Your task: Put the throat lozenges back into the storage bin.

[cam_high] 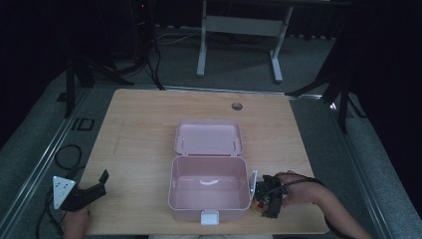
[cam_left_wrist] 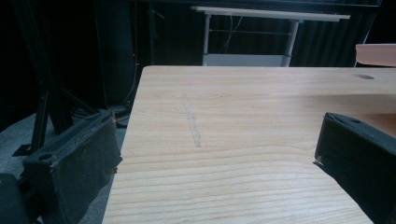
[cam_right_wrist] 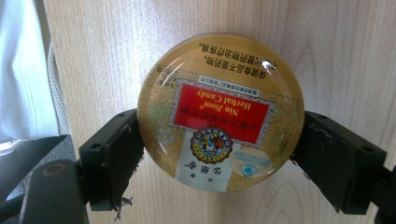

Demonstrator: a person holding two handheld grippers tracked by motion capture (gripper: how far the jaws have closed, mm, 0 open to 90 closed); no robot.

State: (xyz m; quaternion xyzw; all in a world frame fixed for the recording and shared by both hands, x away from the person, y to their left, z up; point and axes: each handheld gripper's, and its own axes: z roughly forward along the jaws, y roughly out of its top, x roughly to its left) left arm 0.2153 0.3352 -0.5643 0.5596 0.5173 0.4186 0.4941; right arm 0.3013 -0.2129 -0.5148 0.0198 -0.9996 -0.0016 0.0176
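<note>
A round gold candy tin (cam_right_wrist: 219,112) with a red label lies flat on the wooden table (cam_high: 149,129). My right gripper (cam_right_wrist: 219,140) is shut on the tin, one jaw pressed on each side of its rim. In the high view the tin (cam_high: 259,205) and the right gripper (cam_high: 268,198) sit just right of an open pink box (cam_high: 209,188) whose lid (cam_high: 209,137) lies back flat. My left gripper (cam_high: 97,186) rests open near the table's front left corner, pointing across the bare wood. In the left gripper view its jaws stand wide apart, holding nothing.
A white latch (cam_high: 209,217) hangs on the box's front. A round cable hole (cam_high: 237,106) sits near the table's far edge. A white desk frame (cam_high: 239,35) stands beyond the table. Cables (cam_high: 64,159) lie on the floor at the left.
</note>
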